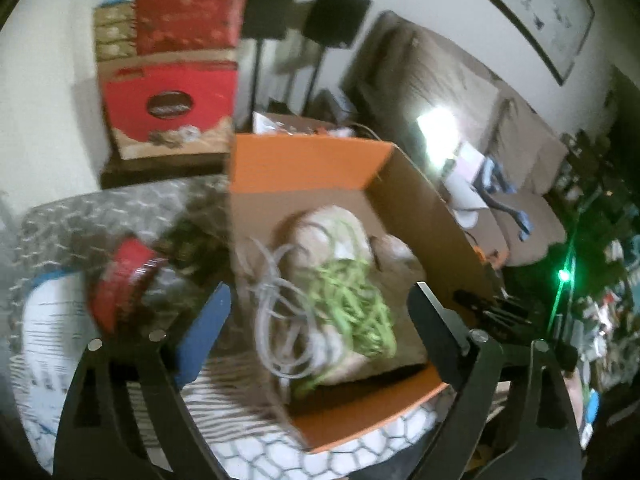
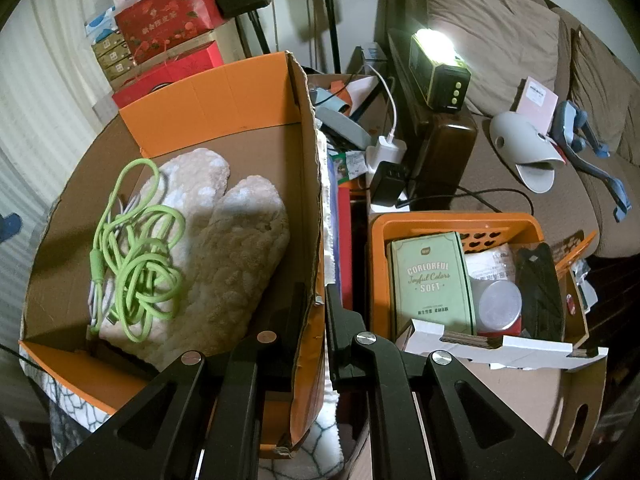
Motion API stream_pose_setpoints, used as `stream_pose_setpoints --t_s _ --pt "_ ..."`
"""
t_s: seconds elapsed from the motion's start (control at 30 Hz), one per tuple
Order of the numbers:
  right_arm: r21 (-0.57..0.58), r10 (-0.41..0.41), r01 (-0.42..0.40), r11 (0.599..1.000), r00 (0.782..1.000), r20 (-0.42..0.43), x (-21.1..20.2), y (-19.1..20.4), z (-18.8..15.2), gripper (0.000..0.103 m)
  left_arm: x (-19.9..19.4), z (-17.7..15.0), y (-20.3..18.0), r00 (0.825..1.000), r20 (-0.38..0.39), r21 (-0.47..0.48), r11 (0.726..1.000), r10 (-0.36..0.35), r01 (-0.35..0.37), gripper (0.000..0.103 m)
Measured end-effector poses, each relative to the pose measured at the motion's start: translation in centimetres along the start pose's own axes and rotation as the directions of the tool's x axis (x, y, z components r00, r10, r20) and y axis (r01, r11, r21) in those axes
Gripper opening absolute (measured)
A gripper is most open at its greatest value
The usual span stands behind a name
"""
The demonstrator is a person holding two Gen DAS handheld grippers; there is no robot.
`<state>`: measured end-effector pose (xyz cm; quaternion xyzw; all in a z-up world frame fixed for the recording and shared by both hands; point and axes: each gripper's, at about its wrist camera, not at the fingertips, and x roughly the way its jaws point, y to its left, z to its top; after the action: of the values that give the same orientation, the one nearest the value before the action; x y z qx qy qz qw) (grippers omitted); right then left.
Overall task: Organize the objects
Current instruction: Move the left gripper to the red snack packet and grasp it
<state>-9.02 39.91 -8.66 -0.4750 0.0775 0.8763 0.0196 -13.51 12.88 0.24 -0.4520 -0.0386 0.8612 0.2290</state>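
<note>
Right claw clenched on right wall of cardboard box; left claw released, hovering above green cable and slippers inside. Keep grip firm; steady box before shifting.

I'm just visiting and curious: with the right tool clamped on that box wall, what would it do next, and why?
Probably keep hold and nudge the orange cardboard box a little to square it up. The right tool pinches the box's side wall, while the left tool hangs open and empty over the green cable and fluffy slippers already inside, so steadying seems likelier than lifting.
</note>
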Motion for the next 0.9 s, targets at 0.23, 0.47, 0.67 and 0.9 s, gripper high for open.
stream_pose_setpoints --t_s 0.23,0.47,0.67,0.9 --pt "-0.001 0.0 0.0 1.0 1.0 -0.001 0.0 0.0 0.1 0.008 -1.7 0.8 5.1 0.997 0.0 -0.068 0.995 0.074 -0.074 0.09" --pt "-0.001 -0.002 0.002 1.0 1.0 -0.002 0.0 0.0 0.0 0.008 -2.9 1.0 10.7 0.986 -0.009 -0.09 0.982 0.165 -0.165 0.092" --pt "-0.002 -0.006 0.006 1.0 1.0 -0.004 0.1 0.1 -0.2 0.008 -1.4 1.0 13.3 0.975 -0.027 -0.03 0.975 0.219 -0.22 0.092" --pt "-0.006 -0.012 0.012 1.0 1.0 -0.01 -0.1 0.2 -0.1 0.008 3.0 0.2 13.9 0.969 -0.082 0.064 0.971 0.233 -0.228 0.092"
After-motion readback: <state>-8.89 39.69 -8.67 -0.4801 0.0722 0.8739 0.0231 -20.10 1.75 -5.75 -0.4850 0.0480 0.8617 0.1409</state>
